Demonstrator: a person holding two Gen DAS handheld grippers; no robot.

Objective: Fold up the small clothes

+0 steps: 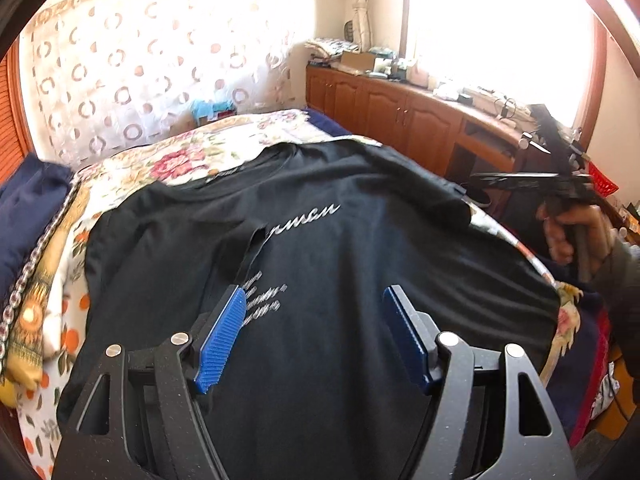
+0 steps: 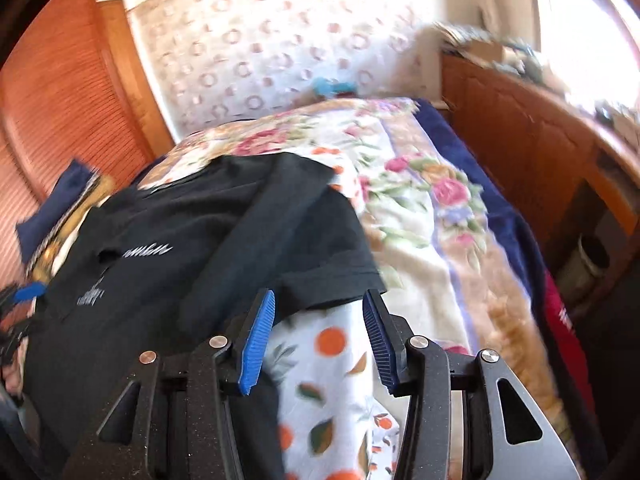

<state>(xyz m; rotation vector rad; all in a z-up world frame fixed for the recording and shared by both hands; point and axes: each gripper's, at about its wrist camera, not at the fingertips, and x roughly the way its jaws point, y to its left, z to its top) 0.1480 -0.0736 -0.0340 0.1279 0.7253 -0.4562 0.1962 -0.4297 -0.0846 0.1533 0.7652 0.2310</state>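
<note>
A black cotton T-shirt with silver script lettering (image 1: 320, 240) lies spread on a bed covered with a floral blanket of pink roses on cream (image 1: 192, 156). The left gripper (image 1: 316, 332) hangs above the shirt's chest, its blue ribbed pads (image 1: 222, 336) spread wide with nothing between them; the lettering sits just beyond and to the left of its left pad, and black cloth fills the whole space under and ahead of the tongs. One narrow fold of the shirt (image 1: 252, 252) runs up from the tip of that left pad.

The right gripper (image 2: 320, 320) has its jaws parted and pinches nothing. The shirt's sleeve (image 2: 320, 248) lies just ahead of and to the left of its tips, the hem ending close in front of the gap. Directly below the gap shows a white sheet printed with oranges and leaves (image 2: 332, 384), not the shirt. Its left blue pad (image 2: 258, 340) overlaps the edge of the black cloth in this view; whether it touches cannot be told. A hand (image 1: 576, 236) grips that right tool's handle at the right edge of the left wrist view.
</note>
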